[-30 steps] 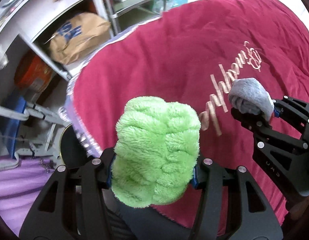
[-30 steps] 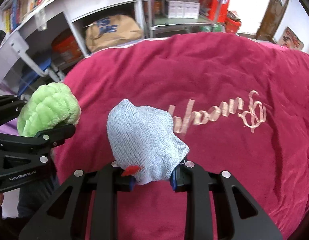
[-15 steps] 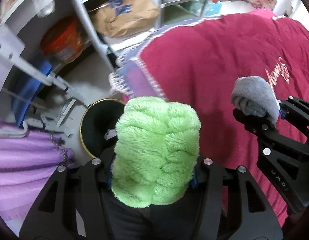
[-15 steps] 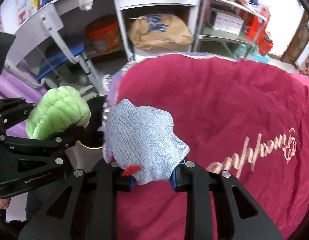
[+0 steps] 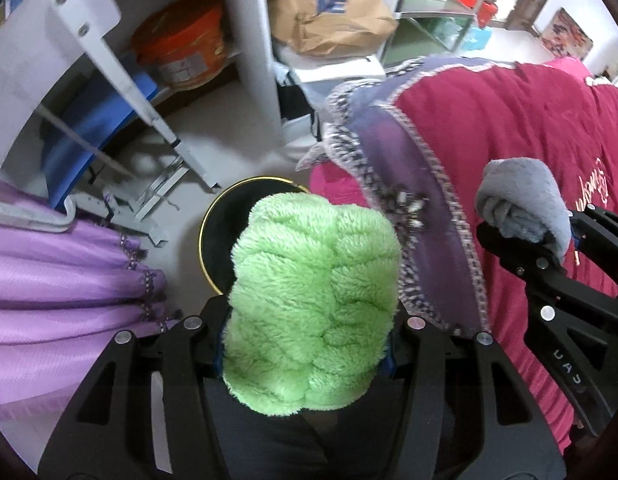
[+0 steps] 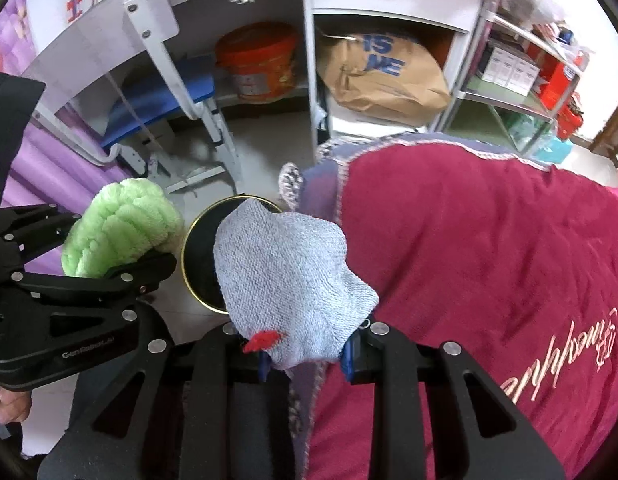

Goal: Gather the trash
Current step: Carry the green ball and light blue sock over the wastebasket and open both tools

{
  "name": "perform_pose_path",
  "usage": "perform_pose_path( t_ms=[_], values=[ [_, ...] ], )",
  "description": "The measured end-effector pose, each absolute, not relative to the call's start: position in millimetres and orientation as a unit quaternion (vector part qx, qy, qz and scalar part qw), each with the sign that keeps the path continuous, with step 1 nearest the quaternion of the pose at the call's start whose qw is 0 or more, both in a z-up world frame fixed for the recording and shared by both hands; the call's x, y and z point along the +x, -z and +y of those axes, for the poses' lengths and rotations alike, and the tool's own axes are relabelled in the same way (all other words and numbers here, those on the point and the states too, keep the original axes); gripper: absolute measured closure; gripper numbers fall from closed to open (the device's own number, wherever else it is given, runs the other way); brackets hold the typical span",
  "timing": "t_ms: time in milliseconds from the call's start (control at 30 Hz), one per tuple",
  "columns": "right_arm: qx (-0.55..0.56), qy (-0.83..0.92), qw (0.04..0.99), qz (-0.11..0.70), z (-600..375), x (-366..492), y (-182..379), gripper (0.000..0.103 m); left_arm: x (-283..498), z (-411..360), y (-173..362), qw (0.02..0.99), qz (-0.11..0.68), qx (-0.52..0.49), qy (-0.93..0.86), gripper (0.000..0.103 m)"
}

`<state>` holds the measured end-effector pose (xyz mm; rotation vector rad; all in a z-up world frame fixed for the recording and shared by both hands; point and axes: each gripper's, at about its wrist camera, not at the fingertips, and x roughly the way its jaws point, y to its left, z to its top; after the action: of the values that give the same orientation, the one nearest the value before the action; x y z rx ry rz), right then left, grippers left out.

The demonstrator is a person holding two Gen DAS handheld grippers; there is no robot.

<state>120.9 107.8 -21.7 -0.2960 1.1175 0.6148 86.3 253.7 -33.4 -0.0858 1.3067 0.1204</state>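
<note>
Lime-green fuzzy cloth (image 5: 313, 300), grey-blue knit cloth (image 6: 285, 276)

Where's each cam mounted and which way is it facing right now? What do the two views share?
Left wrist: sits on the left gripper, looks along its fingers down at the bin on the floor; the green cloth fills the middle, the right gripper shows at right.
Right wrist: sits on the right gripper, faces the same bin beside the red blanket; it holds the grey cloth, the left gripper shows at left.
Shared: bin, both cloths, blanket, orange bucket, paper bag.

Both grippers swung off the red blanket (image 6: 489, 260), black bin (image 5: 225, 232) now below
</note>
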Motion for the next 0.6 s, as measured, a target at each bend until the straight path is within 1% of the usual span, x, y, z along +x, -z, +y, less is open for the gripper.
perform_pose_path(
  t_ms=[133, 400, 433, 467, 500, 533, 567, 600],
  values=[
    [-0.138, -0.297, 0.789, 0.519, 126, 125, 26, 0.08, 90, 274, 49, 0.784, 0.615, -0.053, -0.067, 0.05],
    [-0.144, -0.317, 0.779, 0.521, 158, 138, 34, 0.08, 110, 312, 104, 0.749, 0.651, -0.092, -0.085, 0.05],
    [-0.146, -0.32, 0.778, 0.521, 162, 139, 36, 0.08, 111, 315, 108, 0.745, 0.655, -0.094, -0.086, 0.045],
    [-0.149, -0.322, 0.776, 0.521, 164, 139, 37, 0.08, 112, 318, 110, 0.742, 0.658, -0.095, -0.088, 0.036],
    [-0.151, -0.325, 0.775, 0.521, 169, 141, 39, 0.08, 114, 321, 112, 0.74, 0.659, -0.093, -0.093, 0.03],
    [-0.152, -0.327, 0.773, 0.522, 172, 142, 40, 0.08, 115, 324, 113, 0.742, 0.657, -0.09, -0.099, 0.022],
    [-0.153, -0.329, 0.77, 0.525, 177, 144, 43, 0.08, 115, 326, 112, 0.745, 0.654, -0.088, -0.103, 0.019],
    [-0.154, -0.331, 0.768, 0.526, 179, 146, 45, 0.08, 116, 328, 111, 0.747, 0.651, -0.085, -0.105, 0.019]
  ],
)
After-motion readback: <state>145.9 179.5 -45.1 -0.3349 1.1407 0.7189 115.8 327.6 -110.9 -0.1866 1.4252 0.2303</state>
